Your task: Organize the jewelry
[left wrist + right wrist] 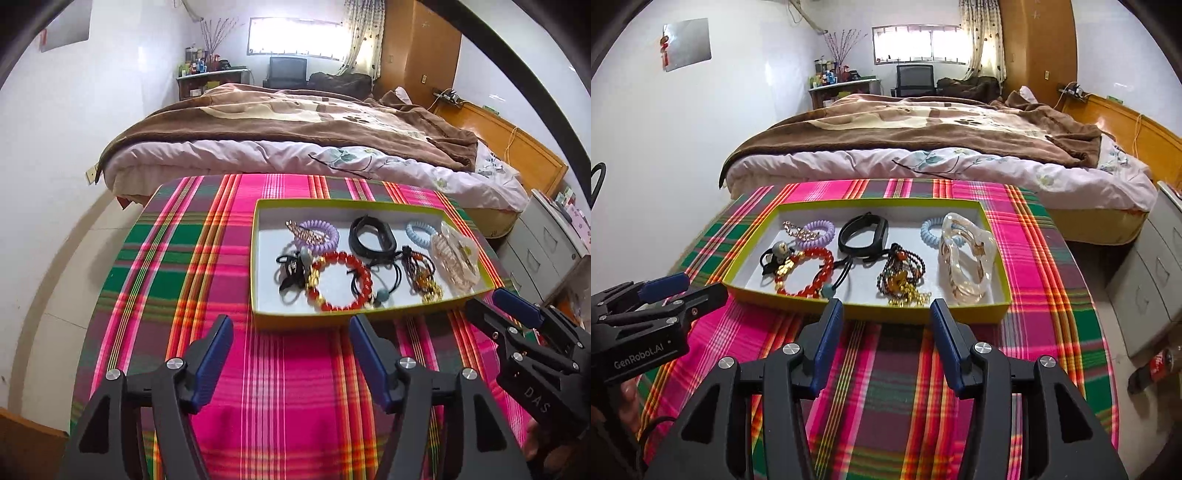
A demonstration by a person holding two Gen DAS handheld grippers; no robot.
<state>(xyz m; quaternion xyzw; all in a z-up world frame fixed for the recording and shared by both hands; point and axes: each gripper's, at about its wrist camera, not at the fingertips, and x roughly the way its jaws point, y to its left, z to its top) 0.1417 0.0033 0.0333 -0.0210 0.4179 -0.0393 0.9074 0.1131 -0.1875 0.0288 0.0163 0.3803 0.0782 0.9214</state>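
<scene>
Plaid cloth in pink, green and red covers the bench [288, 387], with a bed [295, 122] behind it. On the cloth sits a shallow tray [871, 308] with yellow-green walls and a pale floor, holding the jewelry: a red bead bracelet [812, 273] with gold beads, a lilac coil tie [818, 232], a blue coil tie [929, 229], a black band [864, 232], a dark beaded strand [903, 275] and a clear amber hair claw [966, 258]. Both the left gripper [291, 332] and the right gripper [886, 314] stand open and empty, just short of the tray's near wall.
</scene>
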